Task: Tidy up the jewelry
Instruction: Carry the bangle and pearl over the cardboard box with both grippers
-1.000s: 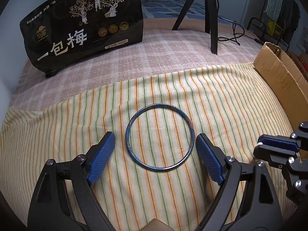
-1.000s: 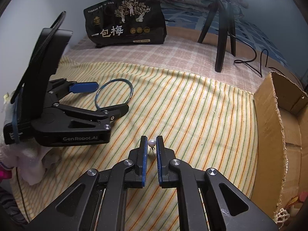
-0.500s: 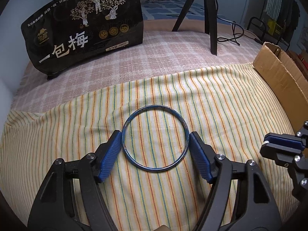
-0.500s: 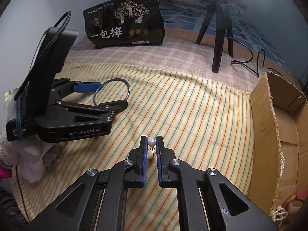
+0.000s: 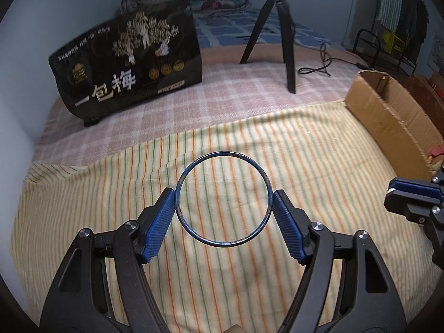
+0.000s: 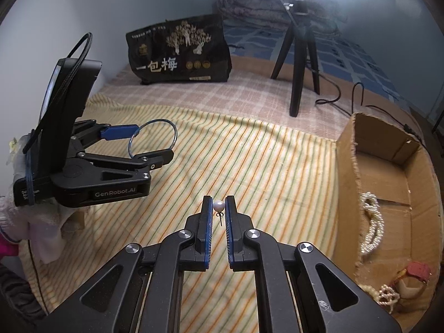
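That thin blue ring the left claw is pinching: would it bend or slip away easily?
The blue ring keeps a round shape between the left claw pads, so probably stiff. It looks thin and light. Gripped only at two edge points, it might pivot or pop out.

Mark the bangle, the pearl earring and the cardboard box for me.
bangle [image 5: 220, 154]: left wrist view, top of the blue ring.
pearl earring [image 6: 218, 205]: right wrist view, on the white pearl.
cardboard box [image 6: 345, 172]: right wrist view, near side wall.
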A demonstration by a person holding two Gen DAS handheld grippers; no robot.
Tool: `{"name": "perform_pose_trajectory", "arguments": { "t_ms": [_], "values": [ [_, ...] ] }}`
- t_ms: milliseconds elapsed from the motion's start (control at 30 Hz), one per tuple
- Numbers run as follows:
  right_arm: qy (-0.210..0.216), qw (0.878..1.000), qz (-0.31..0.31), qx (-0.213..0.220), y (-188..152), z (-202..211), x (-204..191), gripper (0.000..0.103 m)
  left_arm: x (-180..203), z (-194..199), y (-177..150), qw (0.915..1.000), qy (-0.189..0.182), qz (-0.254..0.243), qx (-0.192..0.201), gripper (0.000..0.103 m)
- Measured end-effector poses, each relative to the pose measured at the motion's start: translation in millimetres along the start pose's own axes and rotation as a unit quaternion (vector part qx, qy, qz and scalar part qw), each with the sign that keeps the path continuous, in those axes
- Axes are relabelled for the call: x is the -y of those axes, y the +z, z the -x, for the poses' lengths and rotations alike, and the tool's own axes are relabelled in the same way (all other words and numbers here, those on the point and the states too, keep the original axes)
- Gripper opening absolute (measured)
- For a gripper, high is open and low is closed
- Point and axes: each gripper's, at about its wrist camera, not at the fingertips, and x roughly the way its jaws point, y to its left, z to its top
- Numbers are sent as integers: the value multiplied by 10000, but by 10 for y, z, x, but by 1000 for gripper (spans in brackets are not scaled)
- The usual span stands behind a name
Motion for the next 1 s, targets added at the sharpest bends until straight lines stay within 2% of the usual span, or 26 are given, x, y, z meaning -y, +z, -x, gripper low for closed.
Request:
{"name": "perform_pose_trajectory", "arguments": {
  "t_ms": [500,1000],
  "values": [
    [-127,9985,-283,454,-128,665,338,7,584,733,106,9983,-317,58,489,73],
    [-440,9905,-1085,720,-287,1054,1150,7,1470,877,140,9943,-815,-180,658,73]
  ]
}}
